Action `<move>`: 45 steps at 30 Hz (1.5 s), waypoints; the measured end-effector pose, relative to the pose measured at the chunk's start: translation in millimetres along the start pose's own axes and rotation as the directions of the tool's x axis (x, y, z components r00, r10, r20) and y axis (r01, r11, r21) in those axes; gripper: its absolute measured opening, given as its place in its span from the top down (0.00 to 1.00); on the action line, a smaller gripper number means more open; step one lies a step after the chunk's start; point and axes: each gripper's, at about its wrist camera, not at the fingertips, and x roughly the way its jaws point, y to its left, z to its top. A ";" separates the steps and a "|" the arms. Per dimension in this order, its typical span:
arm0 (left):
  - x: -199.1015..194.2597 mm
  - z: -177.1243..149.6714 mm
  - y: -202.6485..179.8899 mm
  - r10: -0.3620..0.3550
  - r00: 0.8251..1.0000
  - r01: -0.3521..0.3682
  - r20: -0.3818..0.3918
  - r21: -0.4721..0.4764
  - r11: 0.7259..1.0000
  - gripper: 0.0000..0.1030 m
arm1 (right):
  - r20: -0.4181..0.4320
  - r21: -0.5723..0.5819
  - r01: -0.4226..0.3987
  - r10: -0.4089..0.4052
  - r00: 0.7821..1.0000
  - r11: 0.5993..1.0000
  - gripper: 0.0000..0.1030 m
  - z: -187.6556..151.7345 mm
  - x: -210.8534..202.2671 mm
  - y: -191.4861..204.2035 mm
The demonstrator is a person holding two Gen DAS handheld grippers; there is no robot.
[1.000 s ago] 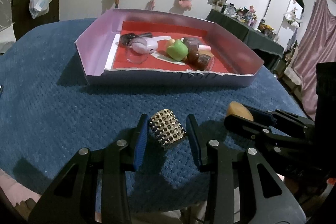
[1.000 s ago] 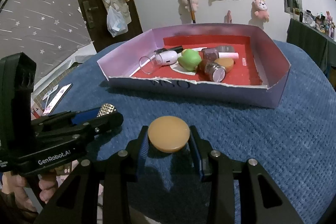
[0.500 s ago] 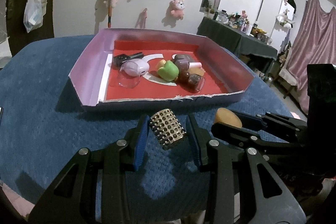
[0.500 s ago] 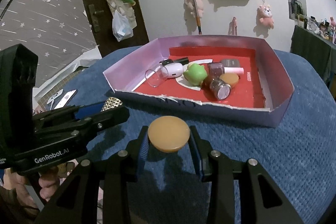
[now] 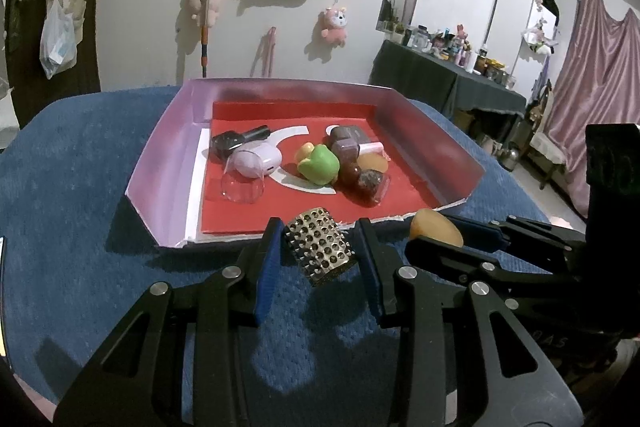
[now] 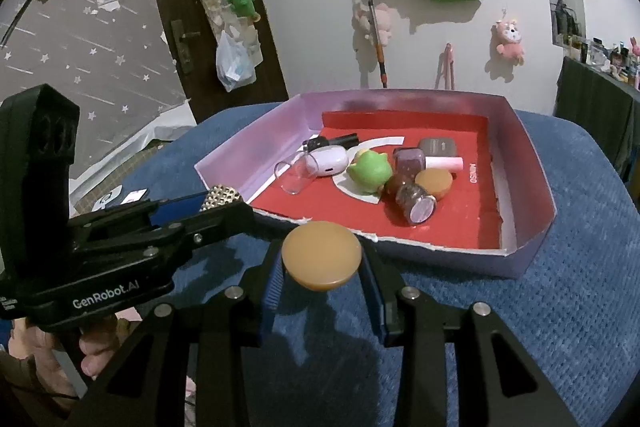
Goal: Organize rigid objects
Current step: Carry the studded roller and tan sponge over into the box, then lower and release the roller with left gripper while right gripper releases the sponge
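Observation:
My left gripper (image 5: 318, 251) is shut on a studded silver block (image 5: 322, 251) and holds it above the blue cloth, just before the near wall of the pink box (image 5: 160, 163). My right gripper (image 6: 322, 263) is shut on a round tan disc (image 6: 322, 254), also just short of the box's near wall (image 6: 460, 257). The box has a red floor and holds a green toy (image 5: 319, 165), a white earbud case (image 5: 256, 165), a clear cup (image 5: 242, 187), a black item (image 5: 230, 141), small jars (image 5: 370, 183) and another tan disc (image 6: 434, 182). Each gripper shows in the other's view, the right one (image 5: 436, 233) and the left one (image 6: 220, 201).
The box stands on a round table with a blue textured cloth (image 5: 72, 187). A dark side table with bottles (image 5: 452, 67) and pink curtains (image 5: 592, 99) are at the right. A door (image 6: 208, 7) and wall hangings are behind.
Both grippers have risen and moved forward toward the box, so its near wall now sits just beyond the fingertips. Both still hold their objects.

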 end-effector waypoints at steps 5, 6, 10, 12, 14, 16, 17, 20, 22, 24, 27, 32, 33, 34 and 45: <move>2.8 4.7 -1.7 -0.004 1.000 0.004 0.003 0.004 1.000 0.67 | 0.000 0.001 0.000 0.000 1.000 1.000 0.62 1.4 0.8 -1.2; 3.9 6.4 -1.9 -0.005 1.000 0.005 0.004 0.006 1.000 0.67 | 0.000 0.001 0.001 -0.001 1.000 1.000 0.62 2.5 1.7 -1.7; 6.9 13.0 -2.1 -0.005 1.000 0.005 0.007 0.014 1.000 0.67 | 0.003 0.001 0.003 -0.003 1.000 1.000 0.62 5.3 2.1 -4.7; 8.2 15.7 -0.9 -0.004 1.000 0.004 0.008 0.015 1.000 0.67 | 0.004 0.001 0.005 -0.005 1.000 1.000 0.61 8.4 3.3 -6.7; 7.2 14.2 -1.6 -0.004 1.000 0.004 0.008 0.014 1.000 0.67 | 0.004 -0.003 0.006 -0.006 1.000 1.000 0.62 11.8 5.0 -8.4; 8.7 16.3 -0.9 -0.003 1.000 0.003 0.008 0.016 1.000 0.67 | 0.005 -0.007 0.009 -0.009 1.000 1.000 0.62 14.8 6.6 -8.8; 9.3 17.3 -0.8 -0.004 1.000 0.004 0.007 0.015 1.000 0.67 | 0.005 -0.010 0.010 -0.010 1.000 1.000 0.62 16.7 7.5 -9.1; 10.6 18.9 -0.4 -0.007 1.000 0.007 0.005 0.016 1.000 0.67 | 0.003 -0.014 0.010 -0.010 1.000 1.000 0.61 22.4 10.8 -9.3; 12.3 22.0 1.3 -0.013 1.000 0.013 0.002 0.014 1.000 0.67 | -0.003 -0.018 0.011 -0.011 1.000 1.000 0.61 26.6 14.6 -10.1; 16.6 26.9 4.3 -0.025 1.000 0.026 -0.006 0.008 1.000 0.67 | -0.014 -0.021 0.010 -0.011 1.000 1.000 0.62 30.8 19.3 -11.0; 24.7 32.1 7.9 -0.025 0.999 0.026 -0.026 0.005 1.000 0.67 | -0.025 -0.022 0.009 -0.009 1.000 1.000 0.62 35.3 25.0 -13.7; 39.8 36.5 15.8 -0.045 0.997 0.045 -0.061 -0.004 0.999 0.67 | -0.052 -0.012 0.012 -0.013 0.999 1.000 0.62 42.3 38.1 -19.4; 42.7 37.1 16.8 -0.046 0.997 0.046 -0.067 -0.005 0.999 0.67 | -0.062 -0.008 0.012 -0.013 0.998 1.000 0.62 43.9 41.9 -21.2; 46.1 38.0 17.9 -0.045 0.996 0.045 -0.076 -0.004 0.999 0.67 | -0.068 -0.005 0.013 -0.013 0.998 1.000 0.62 44.4 44.3 -22.5; 76.7 35.4 28.1 -0.058 0.985 0.056 -0.162 -0.016 0.998 0.67 | -0.162 0.036 0.000 0.006 0.987 0.999 0.61 46.2 77.4 -35.5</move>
